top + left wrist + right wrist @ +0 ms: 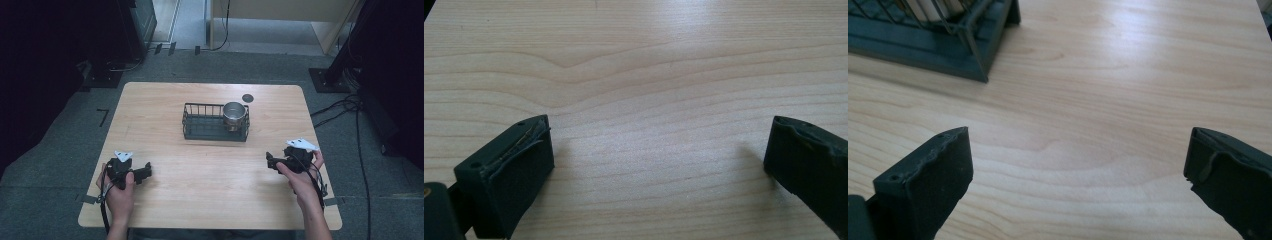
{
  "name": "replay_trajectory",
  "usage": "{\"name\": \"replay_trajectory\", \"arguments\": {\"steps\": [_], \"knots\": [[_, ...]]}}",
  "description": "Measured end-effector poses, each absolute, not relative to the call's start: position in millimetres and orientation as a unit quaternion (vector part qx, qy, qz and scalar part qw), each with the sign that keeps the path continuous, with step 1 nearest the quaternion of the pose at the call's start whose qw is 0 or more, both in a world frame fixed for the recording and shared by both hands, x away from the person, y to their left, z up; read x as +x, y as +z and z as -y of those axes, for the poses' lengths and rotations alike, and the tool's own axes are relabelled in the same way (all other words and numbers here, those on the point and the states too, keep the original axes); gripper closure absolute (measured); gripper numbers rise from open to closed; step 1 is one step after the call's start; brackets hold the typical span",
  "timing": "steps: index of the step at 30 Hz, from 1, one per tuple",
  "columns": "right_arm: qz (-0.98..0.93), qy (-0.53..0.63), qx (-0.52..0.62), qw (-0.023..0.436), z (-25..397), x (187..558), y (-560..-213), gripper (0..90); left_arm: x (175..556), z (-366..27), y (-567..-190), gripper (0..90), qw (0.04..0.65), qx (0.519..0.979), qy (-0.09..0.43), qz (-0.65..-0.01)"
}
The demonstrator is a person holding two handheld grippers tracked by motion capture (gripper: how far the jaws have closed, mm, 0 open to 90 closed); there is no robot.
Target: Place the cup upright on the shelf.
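A single rectangular table [210,165] with rounded corners is seen from the high view, its top a pale wood with a wavy grain that is shown plainly in both gripper views. Near the middle of the table, toward the far side, one dark wire basket [202,122] is placed: an oblong rack of thin metal bars on a solid dark base. One metal cup [234,115], round, shiny and open at the top, is stood upright inside the basket at its right end. One small dark round disc [247,98] is laid flat on the wood just beyond the basket's far right corner, apart from it.

Two grippers are held low over the near part of the table, well apart from each other and from the basket. The left gripper [145,172] is held in the person's left hand [119,192], the right gripper [270,160] in the right hand [302,180]. Each is black and blocky, and each is topped by a pale three-cornered plate.

In the left gripper view the two jaws are seen spread wide, with bare wood between them; their inner faces are lined with dark, slightly frayed padding. In the right gripper view the jaws are likewise spread wide over bare wood, and a corner of the basket [948,45] is seen at the upper left.
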State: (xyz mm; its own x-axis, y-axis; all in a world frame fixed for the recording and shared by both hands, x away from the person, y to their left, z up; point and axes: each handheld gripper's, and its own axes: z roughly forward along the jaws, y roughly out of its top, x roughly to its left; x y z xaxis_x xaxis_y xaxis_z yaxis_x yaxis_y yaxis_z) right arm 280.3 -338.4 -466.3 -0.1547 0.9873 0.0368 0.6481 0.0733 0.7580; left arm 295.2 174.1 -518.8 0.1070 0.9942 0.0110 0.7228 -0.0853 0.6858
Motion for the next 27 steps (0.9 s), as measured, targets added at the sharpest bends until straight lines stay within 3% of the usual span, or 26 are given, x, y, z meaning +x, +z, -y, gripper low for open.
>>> {"name": "replay_trajectory", "arguments": {"steps": [27], "knots": [[-0.672, 0.284, 0.637, 0.25, 371, 239, -525, 0.0, 295, -174, -519, 0.0, 0.271, 0.693, 0.25, -0.619]]}}
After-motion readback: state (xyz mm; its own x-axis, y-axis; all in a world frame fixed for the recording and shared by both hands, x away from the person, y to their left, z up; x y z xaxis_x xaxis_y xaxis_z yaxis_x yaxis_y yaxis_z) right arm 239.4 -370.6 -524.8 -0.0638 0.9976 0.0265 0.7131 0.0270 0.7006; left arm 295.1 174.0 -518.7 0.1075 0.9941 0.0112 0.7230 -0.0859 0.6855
